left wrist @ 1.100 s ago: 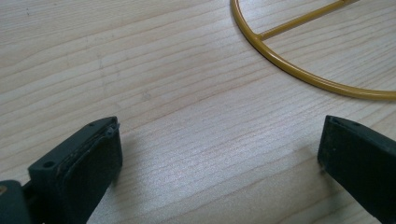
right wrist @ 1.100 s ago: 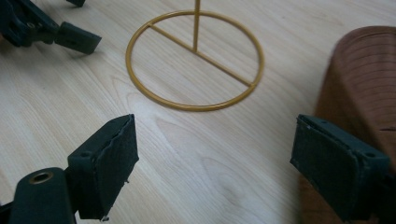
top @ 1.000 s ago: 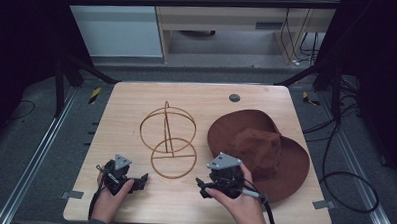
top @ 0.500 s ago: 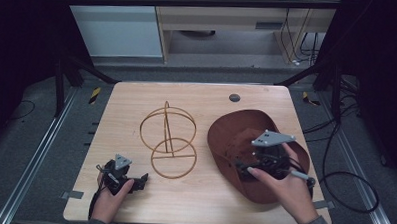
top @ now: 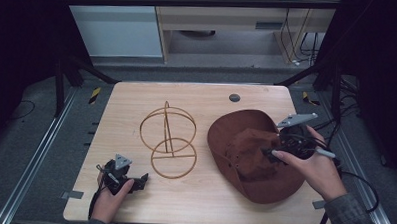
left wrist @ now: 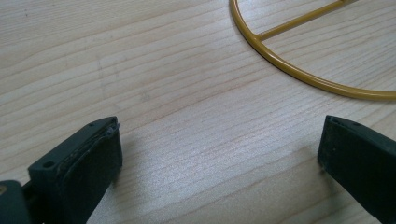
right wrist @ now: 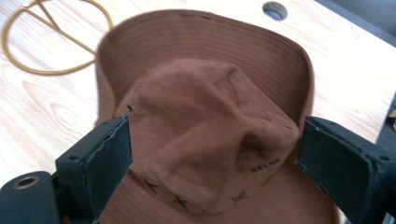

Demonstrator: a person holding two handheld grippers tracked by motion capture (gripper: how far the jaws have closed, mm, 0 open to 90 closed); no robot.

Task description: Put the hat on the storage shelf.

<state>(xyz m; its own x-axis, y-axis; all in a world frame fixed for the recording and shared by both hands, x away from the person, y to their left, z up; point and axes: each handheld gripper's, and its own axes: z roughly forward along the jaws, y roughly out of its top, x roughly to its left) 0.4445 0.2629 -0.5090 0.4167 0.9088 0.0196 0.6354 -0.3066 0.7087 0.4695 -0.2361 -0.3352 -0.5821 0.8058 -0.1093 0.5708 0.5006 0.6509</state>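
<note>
My right hand-held gripper hovers directly over the brown bucket hat, its jaws spread wide and straddling the crumpled crown, one jaw on either side and neither yet pressing the cloth, as far as I can tell. The hat lies on the desk to the right of the gold wire hat stand, just beside its base ring. It is soft stitched cotton, the brim curling up at the far side, the crown sagging with a small eyelet and dark printed lettering near my jaws. My right hand is plainly the nearer one; closing the jaws here would, I judge, pinch the crown. My left hand-held gripper rests low on the desk in front of the stand, jaws wide apart and holding nothing, with the stand's base ring just ahead.
</note>
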